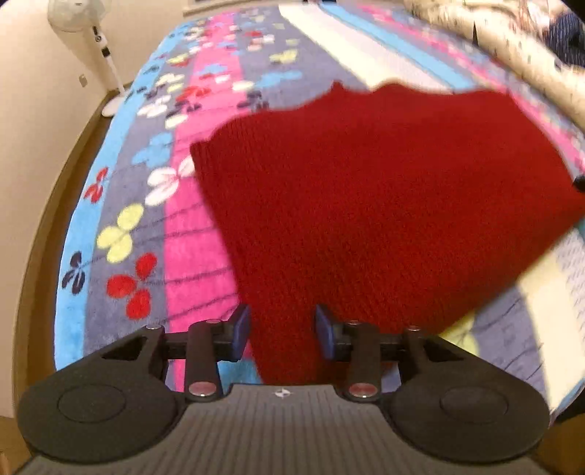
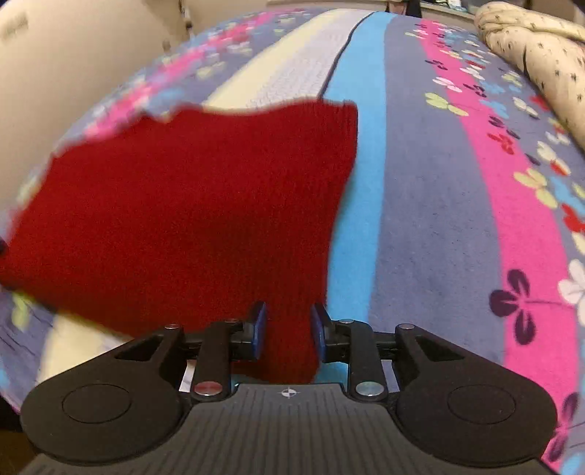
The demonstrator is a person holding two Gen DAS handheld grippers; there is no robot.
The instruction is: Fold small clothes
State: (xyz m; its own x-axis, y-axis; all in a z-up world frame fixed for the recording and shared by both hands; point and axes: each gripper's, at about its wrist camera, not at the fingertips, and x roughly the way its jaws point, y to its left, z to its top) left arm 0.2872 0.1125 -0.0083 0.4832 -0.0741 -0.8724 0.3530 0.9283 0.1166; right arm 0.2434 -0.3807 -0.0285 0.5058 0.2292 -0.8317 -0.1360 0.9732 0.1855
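Knit [image 1: 365, 204], red, spread on striped floral blanket [image 1: 190, 226], blurred at far edge and side in both views. Left gripper [image 1: 282, 334]: blue pads [image 1: 239, 330] parted, near corner of knit lying in the gap, clear of both pads; released, not clamping. Right gripper [image 2: 287, 331]: blue pads [image 2: 259, 330] likewise parted, narrower gap, opposite near corner of knit between them; left pad close to cloth, contact not certain, right pad set off from it; reads as released. Knit extends away from both grippers across grey, pink and blue stripes; far edge uneven, ribbed hem [image 2: 349, 146] seen at right side in right wrist view. Cream quilt [image 2: 537, 54] bunched at far right of blanket, well apart from knit. Fan [image 1: 78, 16] on white stand by wall, left of bed, in left wrist view
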